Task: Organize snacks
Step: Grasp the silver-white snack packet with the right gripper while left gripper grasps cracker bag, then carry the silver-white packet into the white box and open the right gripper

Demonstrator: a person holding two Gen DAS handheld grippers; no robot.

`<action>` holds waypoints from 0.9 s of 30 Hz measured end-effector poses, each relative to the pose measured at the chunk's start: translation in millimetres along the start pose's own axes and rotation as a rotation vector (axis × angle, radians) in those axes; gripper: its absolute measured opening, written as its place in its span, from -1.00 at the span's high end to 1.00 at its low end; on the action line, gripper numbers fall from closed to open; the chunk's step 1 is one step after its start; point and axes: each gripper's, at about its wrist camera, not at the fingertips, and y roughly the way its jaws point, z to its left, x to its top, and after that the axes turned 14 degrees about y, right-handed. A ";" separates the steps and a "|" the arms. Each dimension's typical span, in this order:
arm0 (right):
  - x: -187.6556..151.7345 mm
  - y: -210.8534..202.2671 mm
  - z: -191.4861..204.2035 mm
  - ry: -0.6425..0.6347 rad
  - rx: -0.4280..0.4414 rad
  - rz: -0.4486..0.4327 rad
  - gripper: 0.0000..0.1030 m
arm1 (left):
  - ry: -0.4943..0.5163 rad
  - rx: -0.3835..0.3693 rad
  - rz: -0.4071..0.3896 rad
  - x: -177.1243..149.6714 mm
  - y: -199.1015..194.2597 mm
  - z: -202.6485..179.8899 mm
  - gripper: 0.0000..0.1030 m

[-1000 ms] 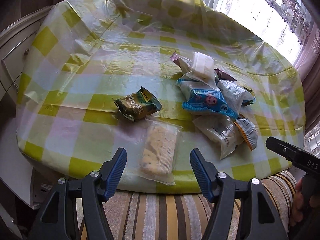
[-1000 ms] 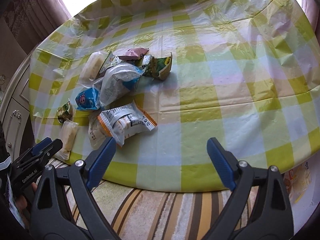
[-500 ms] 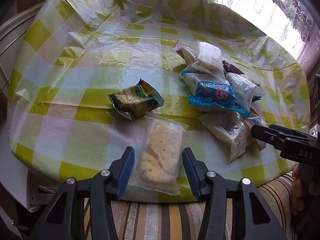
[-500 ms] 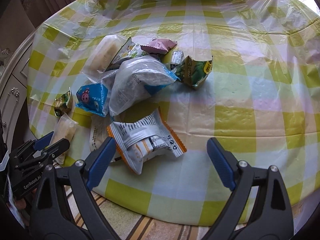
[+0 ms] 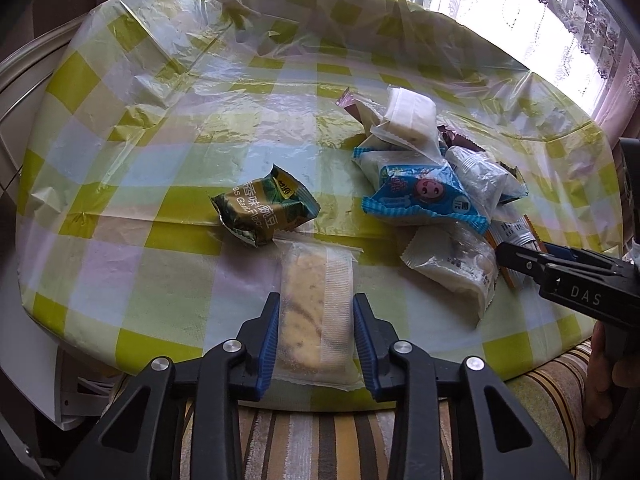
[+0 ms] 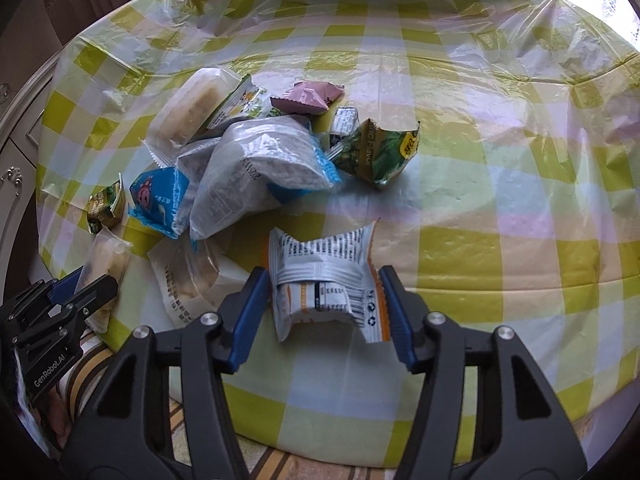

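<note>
Snacks lie heaped on a table [image 5: 120,184] under a yellow-checked plastic cover. Between the left gripper [image 5: 313,334] pads sits a clear-wrapped sponge cake [image 5: 310,304], pale and crumbly, lengthwise along the fingers; the jaws flank it closely, but whether they press it I cannot tell. Just ahead of it lies a dark green pea packet [image 5: 264,206], and ahead to the right the pile: a blue packet with a pink face [image 5: 420,196] and a white wrapped bun [image 5: 408,120] on top.

The right wrist view shows the right gripper [image 6: 325,300], jaws apart, straddling a crumpled white-and-orange packet [image 6: 326,280], its back print facing up. Only this view reveals a pink wrapper [image 6: 306,98] and a second green packet [image 6: 376,152] behind the pile. The left view alone shows the cake's full length.
</note>
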 end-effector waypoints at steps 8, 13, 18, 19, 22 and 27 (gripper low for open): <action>-5.3 -3.9 1.6 -0.016 -0.012 -0.019 0.14 | 0.011 0.012 -0.009 -0.2 -3.3 -2.9 0.31; -9.0 -11.9 -3.1 0.004 -0.009 -0.037 0.17 | 0.030 0.037 -0.022 -0.8 -10.9 -9.9 0.31; -12.5 -25.7 -11.3 0.028 0.000 -0.066 0.17 | 0.062 0.085 -0.047 1.2 -25.1 -19.1 0.31; -13.2 -28.2 -12.8 0.032 0.002 -0.070 0.17 | 0.070 0.091 -0.050 2.0 -27.7 -21.5 0.31; -15.3 -35.9 -18.2 0.044 0.013 -0.078 0.17 | 0.079 0.093 -0.056 3.3 -33.6 -28.1 0.31; -20.2 -48.0 -27.9 0.069 0.028 -0.093 0.17 | 0.106 0.091 -0.071 6.3 -44.0 -44.5 0.31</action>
